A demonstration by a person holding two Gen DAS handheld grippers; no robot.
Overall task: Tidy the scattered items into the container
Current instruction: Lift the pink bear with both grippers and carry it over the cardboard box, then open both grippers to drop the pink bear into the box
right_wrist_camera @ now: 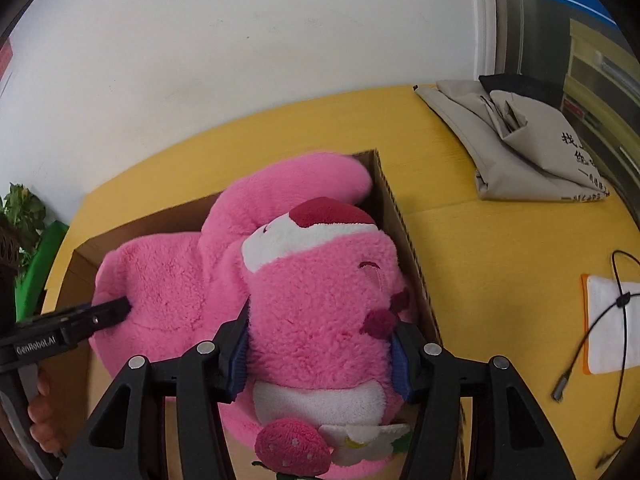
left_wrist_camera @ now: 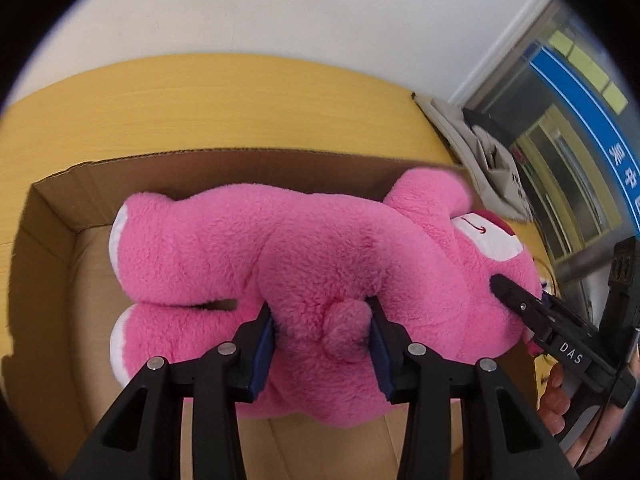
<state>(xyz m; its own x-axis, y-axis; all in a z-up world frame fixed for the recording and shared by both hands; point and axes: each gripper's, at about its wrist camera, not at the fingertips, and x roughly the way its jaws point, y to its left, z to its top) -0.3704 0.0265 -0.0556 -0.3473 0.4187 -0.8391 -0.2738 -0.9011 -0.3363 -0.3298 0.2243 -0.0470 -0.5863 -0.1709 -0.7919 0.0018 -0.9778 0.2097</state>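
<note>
Pink plush bear (left_wrist_camera: 304,264) is hanging over the cardboard box (left_wrist_camera: 56,216), both my claws, left claw (left_wrist_camera: 322,336) and right claw (right_wrist_camera: 320,354), pinching it.

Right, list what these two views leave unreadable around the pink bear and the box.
- Box floor: in both views the pink plush bear covers most of the cardboard box, so anything under it is hidden.
- Near box wall: the left gripper and right gripper hide it.
- Bear's strawberry: cut off by the right wrist view's bottom edge.
- Beige bag: its print runs off at the fisheye rim.
</note>
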